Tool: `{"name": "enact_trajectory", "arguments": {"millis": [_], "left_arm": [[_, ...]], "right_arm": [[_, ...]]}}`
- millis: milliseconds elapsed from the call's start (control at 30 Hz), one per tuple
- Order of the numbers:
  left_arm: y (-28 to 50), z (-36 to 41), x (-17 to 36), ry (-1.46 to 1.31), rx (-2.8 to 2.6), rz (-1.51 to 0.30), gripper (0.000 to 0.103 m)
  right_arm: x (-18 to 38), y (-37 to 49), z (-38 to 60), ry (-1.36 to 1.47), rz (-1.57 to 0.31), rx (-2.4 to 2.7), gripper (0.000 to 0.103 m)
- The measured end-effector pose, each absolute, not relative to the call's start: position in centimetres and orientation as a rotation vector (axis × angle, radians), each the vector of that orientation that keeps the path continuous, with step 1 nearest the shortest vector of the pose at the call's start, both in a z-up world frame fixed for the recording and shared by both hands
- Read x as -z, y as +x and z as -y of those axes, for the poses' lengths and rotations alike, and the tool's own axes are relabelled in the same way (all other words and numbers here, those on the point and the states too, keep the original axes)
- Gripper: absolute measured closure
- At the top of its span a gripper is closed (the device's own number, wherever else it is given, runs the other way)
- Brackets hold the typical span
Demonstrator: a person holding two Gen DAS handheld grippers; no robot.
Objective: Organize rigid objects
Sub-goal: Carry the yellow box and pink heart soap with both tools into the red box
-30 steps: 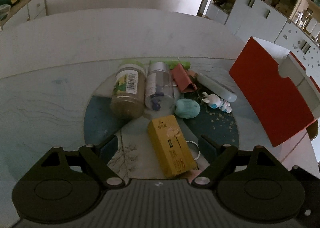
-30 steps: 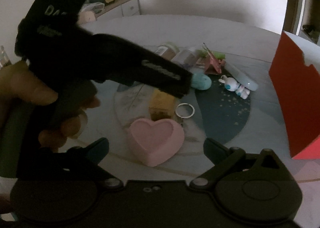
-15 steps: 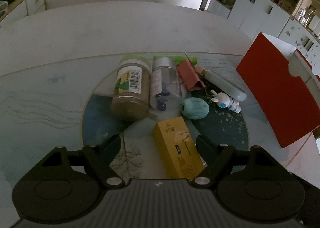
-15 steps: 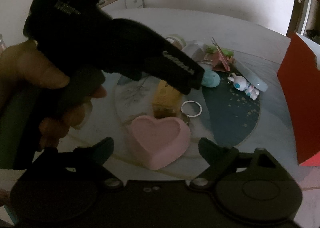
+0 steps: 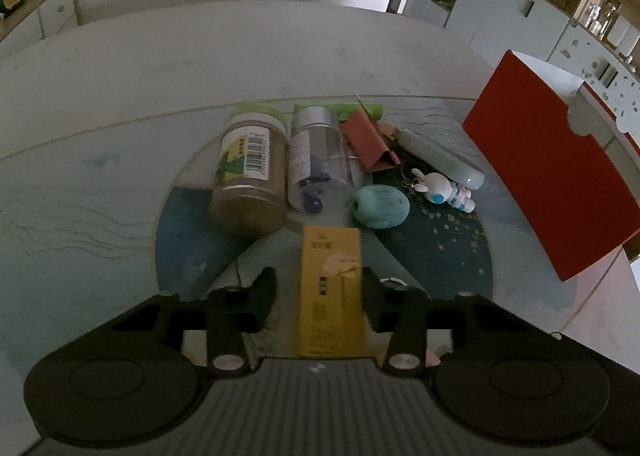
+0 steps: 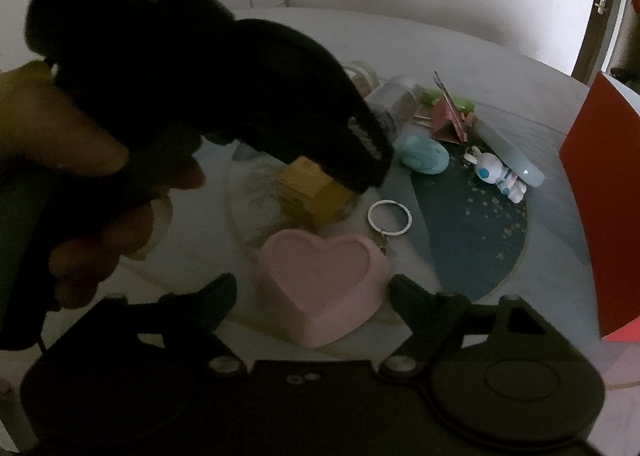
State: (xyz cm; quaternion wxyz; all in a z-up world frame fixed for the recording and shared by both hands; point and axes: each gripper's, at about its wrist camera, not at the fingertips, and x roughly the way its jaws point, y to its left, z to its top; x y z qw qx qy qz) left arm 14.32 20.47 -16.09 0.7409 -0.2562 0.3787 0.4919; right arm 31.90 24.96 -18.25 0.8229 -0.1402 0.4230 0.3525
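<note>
A yellow carton (image 5: 332, 288) lies flat on the round mat (image 5: 448, 256), between the fingers of my left gripper (image 5: 318, 288). Its jaws are closing: the right finger meets the carton's edge, while a strip of mat still shows at the left finger. In the right wrist view a pink heart-shaped box (image 6: 324, 280) sits between the fingers of my right gripper (image 6: 312, 292). Those jaws are closing too, with gaps on both sides. A hand (image 6: 80, 176) holds the left tool's black housing (image 6: 240, 88) over the yellow carton (image 6: 312, 196).
Behind the carton lie a brown-powder jar (image 5: 248, 176), a clear bottle (image 5: 316, 164), a teal oval (image 5: 380, 206), a rabbit figure (image 5: 444, 192), a pale case (image 5: 440, 160) and a red folded piece (image 5: 368, 140). A key ring (image 6: 390, 216) lies beside the heart. A red open box (image 5: 548, 176) stands right.
My left jaws have drawn in from wide to close around the yellow carton, which turned from skewed to straight. My right jaws narrowed slightly and the heart box looks nearer.
</note>
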Motion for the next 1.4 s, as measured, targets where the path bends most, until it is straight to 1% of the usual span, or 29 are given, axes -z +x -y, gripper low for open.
{"name": "enact_trajectory", "arguments": {"millis": [67, 167, 700, 1000, 1400], "left_arm": [[14.3, -20.4, 16.1, -0.561, -1.081, -0.831, 0.070], [14.3, -20.3, 16.1, -0.559, -1.091, -0.827, 0.072], [13.2, -19.5, 15.7, -0.580, -1.112, -0.819, 0.073], [13.5, -18.2, 14.3, -0.572, -1.094, -0.812, 0.073], [15.7, -16.3, 11.0, -0.544, -1.073, -0.798, 0.073]], "right_arm": [[18.2, 31.9, -24.9, -0.302, -0.892, -0.739, 0.030], [18.2, 32.1, -24.7, -0.294, -0.889, -0.736, 0.031], [17.1, 32.5, -22.0, -0.214, -0.850, -0.699, 0.032], [14.3, 33.0, -18.9, -0.125, -0.825, -0.670, 0.032], [10.4, 34.4, -13.8, -0.047, -0.811, -0.612, 0.032]]}}
